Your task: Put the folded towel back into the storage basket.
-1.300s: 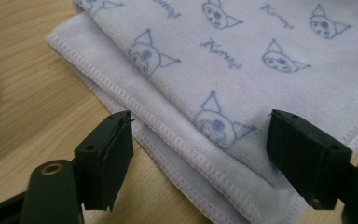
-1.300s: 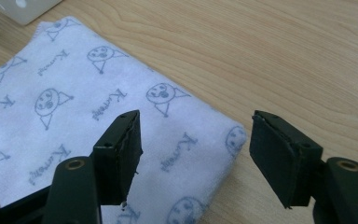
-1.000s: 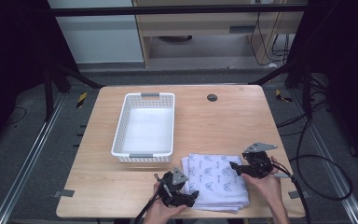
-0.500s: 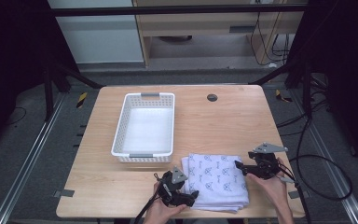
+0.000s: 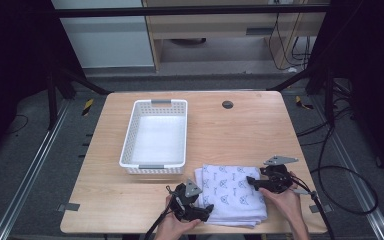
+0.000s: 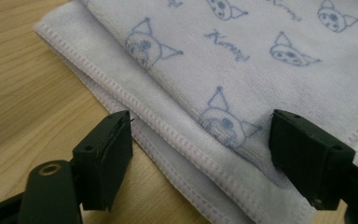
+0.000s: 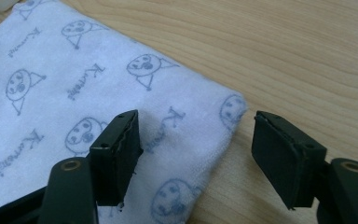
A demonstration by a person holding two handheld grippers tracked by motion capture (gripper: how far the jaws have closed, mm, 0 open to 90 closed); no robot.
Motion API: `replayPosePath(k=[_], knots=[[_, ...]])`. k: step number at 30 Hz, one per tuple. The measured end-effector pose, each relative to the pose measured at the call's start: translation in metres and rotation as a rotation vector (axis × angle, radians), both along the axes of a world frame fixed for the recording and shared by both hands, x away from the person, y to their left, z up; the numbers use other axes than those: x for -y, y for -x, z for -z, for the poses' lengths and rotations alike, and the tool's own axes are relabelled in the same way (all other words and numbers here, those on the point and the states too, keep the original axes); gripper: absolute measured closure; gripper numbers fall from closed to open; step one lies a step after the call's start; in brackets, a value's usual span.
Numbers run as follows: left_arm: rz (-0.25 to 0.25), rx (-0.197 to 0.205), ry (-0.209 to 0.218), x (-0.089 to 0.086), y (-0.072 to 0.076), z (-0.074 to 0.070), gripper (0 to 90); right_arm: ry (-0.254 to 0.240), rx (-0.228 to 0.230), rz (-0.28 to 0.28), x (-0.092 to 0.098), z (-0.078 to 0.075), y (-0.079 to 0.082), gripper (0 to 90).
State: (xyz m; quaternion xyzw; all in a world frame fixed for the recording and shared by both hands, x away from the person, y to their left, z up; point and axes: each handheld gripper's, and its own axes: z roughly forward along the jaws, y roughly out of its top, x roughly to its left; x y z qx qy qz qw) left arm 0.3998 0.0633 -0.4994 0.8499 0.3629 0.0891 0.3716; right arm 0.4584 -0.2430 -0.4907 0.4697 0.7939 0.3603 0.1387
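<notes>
A folded white towel [image 5: 230,192] with blue cartoon prints lies flat on the table near the front edge. My left gripper [image 5: 207,212] sits low at the towel's front left corner. In the left gripper view the left gripper [image 6: 200,140] stands open, its jaws straddling the hemmed edge of the towel [image 6: 242,60]. My right gripper [image 5: 250,181] is at the towel's right edge. The right gripper [image 7: 193,140] is open and its jaws have just been closing a little. A corner of the towel [image 7: 51,93] lies between them, with the pads off it.
A white plastic basket [image 5: 130,135] stands empty behind and left of the towel. A small dark round hole [image 5: 227,104] sits near the far edge of the wooden table [image 5: 245,130]. Cables trail from both grippers off the front edge.
The right gripper drifted slightly right and then back left at the towel's right edge. The left gripper and the towel stayed where they were.
</notes>
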Motion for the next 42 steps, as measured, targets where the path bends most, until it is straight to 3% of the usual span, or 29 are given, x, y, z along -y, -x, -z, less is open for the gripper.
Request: replayPosePath(k=[4,9,19,28,33,42], knots=[[0.011,0.004,0.001,0.001,0.000,0.000,21.7,-0.002,-0.013,0.000,-0.003,0.003,-0.001,36.0],[0.019,0.003,-0.003,0.002,-0.001,0.000,22.8,-0.047,-0.061,0.009,-0.003,0.005,-0.002,44.6],[0.039,-0.014,-0.003,0.005,-0.001,-0.002,30.5,-0.068,-0.080,0.004,-0.003,0.005,-0.002,53.3],[0.061,-0.071,0.047,0.005,-0.002,-0.003,53.2,-0.109,-0.102,-0.001,-0.004,0.004,-0.002,66.7],[0.061,-0.109,0.075,0.005,-0.004,-0.003,60.2,-0.114,-0.102,-0.001,-0.004,0.003,-0.003,69.4],[0.069,-0.106,0.082,0.003,-0.005,-0.006,68.7,-0.147,-0.102,-0.012,0.000,-0.005,-0.001,70.6]])
